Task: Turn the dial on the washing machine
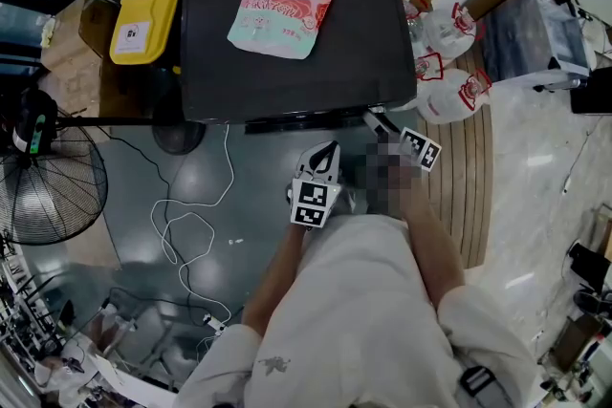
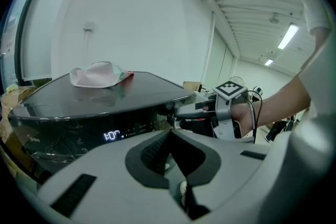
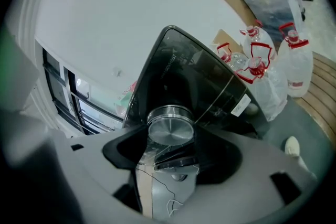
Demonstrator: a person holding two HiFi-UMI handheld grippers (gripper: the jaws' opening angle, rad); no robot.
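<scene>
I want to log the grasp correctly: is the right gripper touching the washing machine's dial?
Touching. The right gripper view shows the right gripper closed on the silver dial, no gap at either side.

- Washing machine: glossy black top, with pale glowing display digits.
- Dial: brushed silver.
- Detergent pouch: pink with blue lettering, and a pale mint-white lower part.
- Bin: yellow, with a white label.
- Marker cubes: black-and-white square patterns.
- Water jugs: clear, with red handles and labels.
- Floor: glossy grey.
</scene>
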